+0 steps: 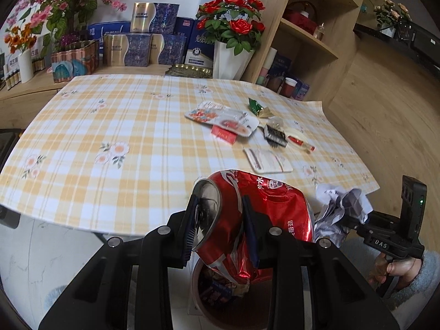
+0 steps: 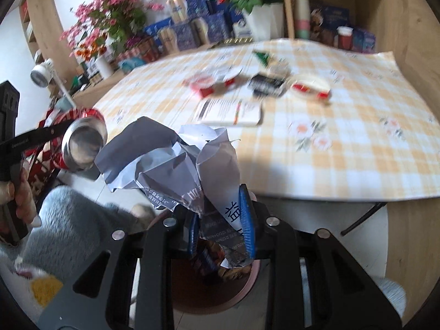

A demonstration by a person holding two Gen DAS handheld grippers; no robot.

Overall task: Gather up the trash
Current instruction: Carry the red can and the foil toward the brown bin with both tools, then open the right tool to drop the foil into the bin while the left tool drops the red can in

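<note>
My left gripper [image 1: 220, 225] is shut on a crushed red soda can [image 1: 264, 220], held in front of the table edge, above a pink-brown trash bin [image 1: 200, 308] with wrappers inside. The can also shows in the right wrist view [image 2: 82, 143]. My right gripper [image 2: 222, 228] is shut on a crumpled white paper [image 2: 176, 159], held above the same bin [image 2: 242, 294]. The paper shows to the right of the can in the left wrist view [image 1: 341, 209]. More trash lies on the checked tablecloth: plastic wrappers [image 1: 222, 117], a red box [image 1: 224, 134], a green wrapper [image 1: 257, 106], a white card [image 1: 268, 161].
The table [image 1: 110, 137] has a yellow plaid cloth. Behind it stand gift boxes [image 1: 143, 38], flower vases [image 1: 231, 60] and a wooden shelf unit [image 1: 308, 27]. A black table leg [image 2: 360, 220] runs below the table's edge. The floor on the right is wood.
</note>
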